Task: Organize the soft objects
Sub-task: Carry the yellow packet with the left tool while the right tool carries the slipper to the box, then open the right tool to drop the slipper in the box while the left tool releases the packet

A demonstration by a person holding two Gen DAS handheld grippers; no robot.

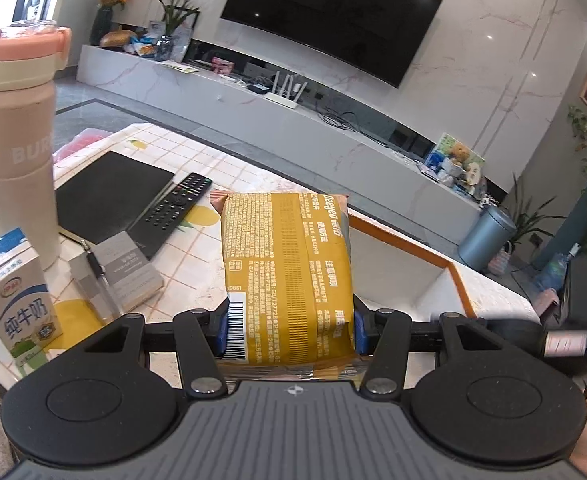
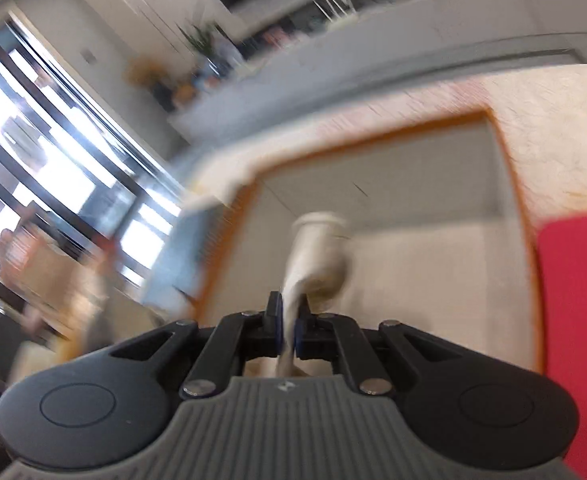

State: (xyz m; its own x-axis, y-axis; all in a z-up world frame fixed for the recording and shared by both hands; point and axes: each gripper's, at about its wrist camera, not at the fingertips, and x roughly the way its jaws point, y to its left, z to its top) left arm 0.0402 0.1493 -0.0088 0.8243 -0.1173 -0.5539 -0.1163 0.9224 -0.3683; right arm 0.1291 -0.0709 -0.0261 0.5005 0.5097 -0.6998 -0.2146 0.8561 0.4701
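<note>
My left gripper (image 1: 289, 330) is shut on a yellow soft pack (image 1: 287, 264) with printed text and a barcode, held upright above the table beside an orange-rimmed white box (image 1: 449, 276). My right gripper (image 2: 289, 320) is shut on a pale beige soft item (image 2: 317, 252), blurred by motion, held over the open inside of the orange-rimmed box (image 2: 505, 168). What the beige item is cannot be told.
In the left wrist view, a pink bottle (image 1: 19, 140), milk carton (image 1: 17, 308), black notebook (image 1: 109, 196), remote (image 1: 177, 208), small grey book (image 1: 127, 268) with a pen lie on the checked tablecloth. A red thing (image 2: 577, 320) sits right of the box in the right wrist view.
</note>
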